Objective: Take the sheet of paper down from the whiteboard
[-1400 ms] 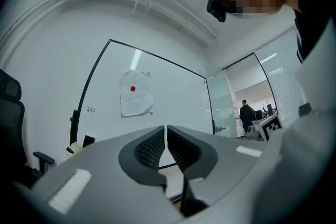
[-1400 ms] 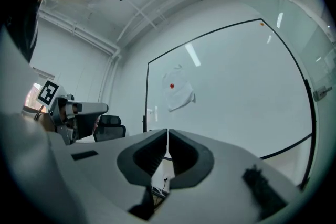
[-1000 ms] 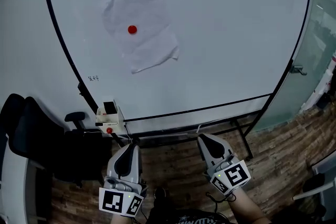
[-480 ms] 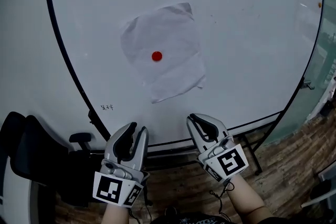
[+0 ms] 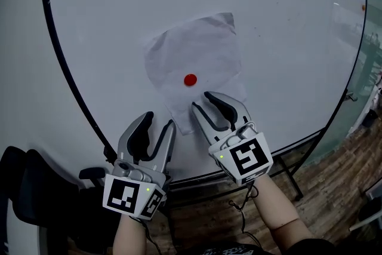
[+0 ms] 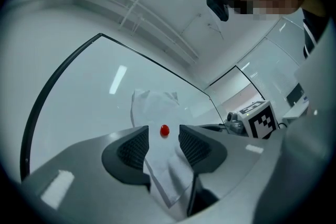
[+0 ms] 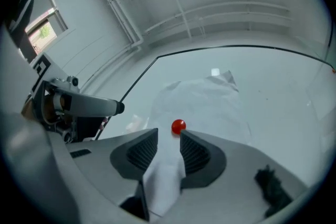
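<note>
Whiteboard (image 5: 286, 39): sheet (image 5: 203, 51) just beyond left gripper (image 5: 160, 120), right gripper (image 5: 201, 100); jaws just opened, empty.

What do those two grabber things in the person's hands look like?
Both the left gripper and right gripper are light grey shells with curved jaws lined with black ribbed pads. Each carries a white cube printed with black square markers and a small green light.

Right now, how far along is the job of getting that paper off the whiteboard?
Nothing is finished: the sheet of paper hangs on the whiteboard, pinned by a red magnet. In hand: the left claw and right claw are near the sheet's lower edge; their jaws have just been opening, gripping nothing. To do: remove the magnet, take the sheet down.
</note>
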`<state>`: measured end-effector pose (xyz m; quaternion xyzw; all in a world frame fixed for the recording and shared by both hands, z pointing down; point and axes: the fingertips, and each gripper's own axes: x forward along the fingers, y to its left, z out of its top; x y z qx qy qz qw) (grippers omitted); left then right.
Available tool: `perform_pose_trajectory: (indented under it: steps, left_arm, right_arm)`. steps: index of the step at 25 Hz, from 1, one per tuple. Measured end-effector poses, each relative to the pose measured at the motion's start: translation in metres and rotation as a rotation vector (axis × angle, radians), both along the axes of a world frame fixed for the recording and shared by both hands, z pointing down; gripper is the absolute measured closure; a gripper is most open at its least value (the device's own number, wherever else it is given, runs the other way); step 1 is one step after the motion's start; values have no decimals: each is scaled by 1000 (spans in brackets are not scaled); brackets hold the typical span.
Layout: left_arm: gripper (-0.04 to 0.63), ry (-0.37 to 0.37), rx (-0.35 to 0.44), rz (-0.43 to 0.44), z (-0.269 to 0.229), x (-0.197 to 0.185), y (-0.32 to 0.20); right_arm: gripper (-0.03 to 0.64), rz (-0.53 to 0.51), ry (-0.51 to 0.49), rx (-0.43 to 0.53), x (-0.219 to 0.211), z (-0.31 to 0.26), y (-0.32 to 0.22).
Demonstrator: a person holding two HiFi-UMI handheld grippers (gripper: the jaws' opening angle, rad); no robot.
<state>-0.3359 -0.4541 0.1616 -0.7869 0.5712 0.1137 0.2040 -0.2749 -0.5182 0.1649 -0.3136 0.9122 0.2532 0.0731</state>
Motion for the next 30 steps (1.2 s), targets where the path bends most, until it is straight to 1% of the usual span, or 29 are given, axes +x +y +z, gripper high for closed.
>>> perform_pose_trajectory:
  steps: [3,8,10,12,15,17,20,23,26,27,29,30]
  left_arm:
    - [420,-8,32,-11,-16,-10,-12]
    - [420,22,52,7,-35,-20,-26]
    - [420,9,51,8,-37,-19,-32]
    - [420,-16,65,-4,-41,-17,-37]
    - [420,-56,104,-52,-54,-18,-40]
    - [420,-82,115,-95,-64,-22,-42]
    - [422,-119,130,-170,-78,-26,-38]
    - [422,-126,118,-222,-90,-31,-39]
    - [425,-133,79,-247,-96,-34,-53]
    - [431,-141,60,-250,-95,-33,-58]
    - [477,-148,29,-252,-92,-31,-66]
    - [479,-143,23,-254,-91,-31,-68]
  right_arm:
    - [476,56,29,13,-15,-10,-16]
    - [471,130,47,42,-24,-23,-31]
    - [471,143,49,50,-24,-24,-35]
    - [471,165,57,67,-23,-24,-38]
    - [472,207,85,104,-22,-24,-40]
    - [475,224,100,124,-24,-25,-40]
    - [485,215,75,116,-26,-24,-37]
    - [485,211,60,111,-27,-24,-36]
    - [485,211,58,104,-27,-25,-38]
    - [485,211,57,102,-26,-24,-39]
    - [485,210,54,100,-26,-23,-39]
    - [485,208,53,100,-26,-23,-38]
